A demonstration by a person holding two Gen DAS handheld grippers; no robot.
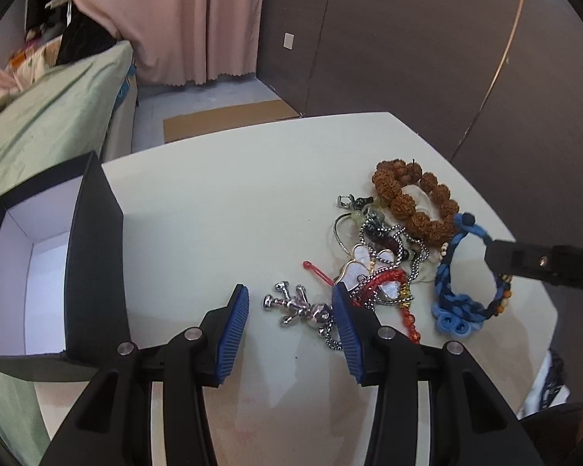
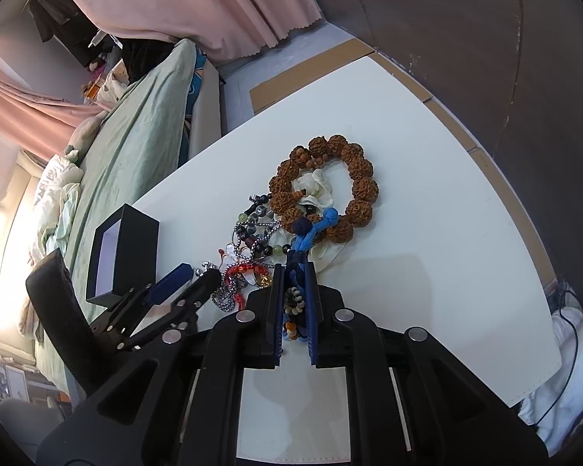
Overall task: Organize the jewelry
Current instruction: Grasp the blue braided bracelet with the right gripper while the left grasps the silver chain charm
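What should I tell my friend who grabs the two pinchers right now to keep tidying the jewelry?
Right gripper: shut on the blue braided bracelet, at the pile's right side.
Left gripper: open, holding nothing, jaws either side of the silver robot charm on the white table.
Pile: the brown bead bracelet, chains and the red bead string lie tangled together on the table.
Black box, left of the pile: nothing visible inside.
Done: nothing sorted yet.
Left: move every piece, probably into the box.
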